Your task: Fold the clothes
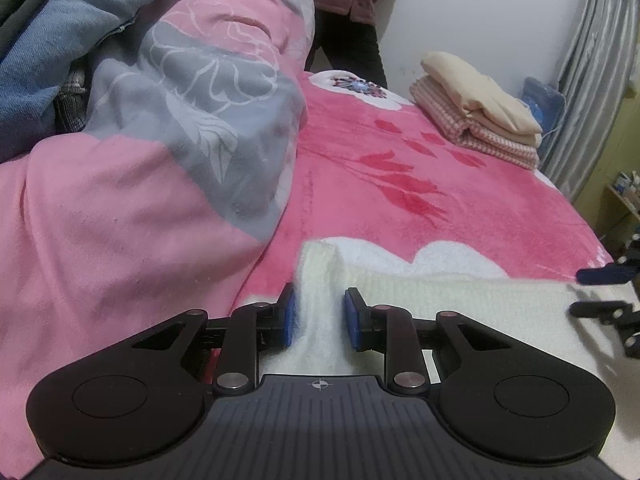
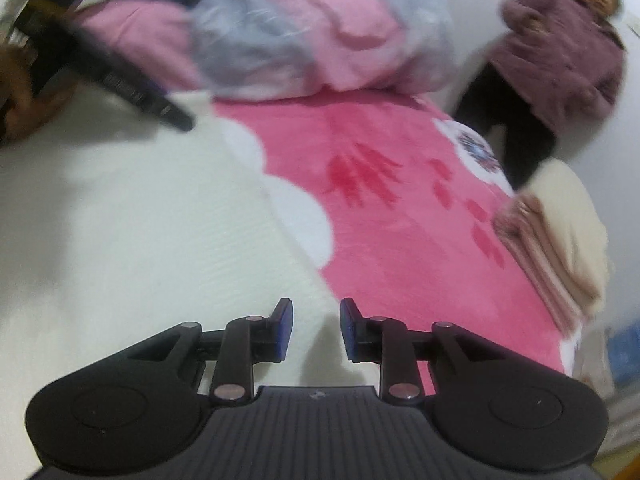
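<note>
Evidently, a cream knitted garment (image 1: 460, 300) is spread flat on the pink floral blanket (image 1: 400, 184) at the near edge of the bed, so that it can be folded on a soft, level surface. A raised ridge of the knit runs between the blue pads of the left gripper (image 1: 319, 318), whose fingers (image 1: 289, 316) stand a little apart; a narrow gap is seen on each side of the ridge, so the cloth is judged to be straddled rather than pinched. The right gripper (image 2: 316, 330) hangs just above the garment's right edge, where the cream knit meets the blanket; its fingers are likewise apart, with nothing between them. A pink-and-grey quilt (image 1: 160, 120) is heaped to the left, presumably pushed aside to clear folding space. Two folded items (image 1: 480, 108), a cream one on a striped one, are stacked at the far right of the bed, well apart from the garment, probably as finished work. A person in a mauve jacket (image 2: 568, 52) stands beyond the bed.
</note>
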`<state>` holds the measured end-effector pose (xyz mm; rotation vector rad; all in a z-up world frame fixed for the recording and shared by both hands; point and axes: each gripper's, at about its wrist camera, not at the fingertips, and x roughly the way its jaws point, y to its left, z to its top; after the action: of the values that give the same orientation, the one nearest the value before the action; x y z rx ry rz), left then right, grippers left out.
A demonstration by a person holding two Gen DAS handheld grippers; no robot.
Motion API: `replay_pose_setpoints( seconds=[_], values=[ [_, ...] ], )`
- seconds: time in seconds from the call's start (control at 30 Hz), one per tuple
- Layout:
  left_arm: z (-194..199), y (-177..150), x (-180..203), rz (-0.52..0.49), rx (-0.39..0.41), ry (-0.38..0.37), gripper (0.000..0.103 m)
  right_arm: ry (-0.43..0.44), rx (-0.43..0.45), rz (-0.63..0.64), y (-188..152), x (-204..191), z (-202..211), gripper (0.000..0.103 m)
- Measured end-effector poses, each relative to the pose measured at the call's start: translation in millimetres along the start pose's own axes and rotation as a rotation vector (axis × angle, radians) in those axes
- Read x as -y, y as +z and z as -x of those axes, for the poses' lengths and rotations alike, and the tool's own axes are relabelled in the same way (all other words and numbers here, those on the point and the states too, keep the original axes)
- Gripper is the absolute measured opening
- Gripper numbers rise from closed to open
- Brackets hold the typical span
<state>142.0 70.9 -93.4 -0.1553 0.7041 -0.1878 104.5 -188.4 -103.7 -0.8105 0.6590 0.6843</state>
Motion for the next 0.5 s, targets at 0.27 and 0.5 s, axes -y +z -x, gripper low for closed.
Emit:
replay_pose_setpoints(
  seconds=[0.27,0.5],
  values=[
    [0,-2,0,-0.003,0.013,0.003,0.024,0.01,-0.052,0.125,-1,-25,-22,0.009],
    [4,-3,-3,0.016,0.033,0.002,0.023,-0.191,0.007,0.135,4,-31,-1,0.001]
  ],
)
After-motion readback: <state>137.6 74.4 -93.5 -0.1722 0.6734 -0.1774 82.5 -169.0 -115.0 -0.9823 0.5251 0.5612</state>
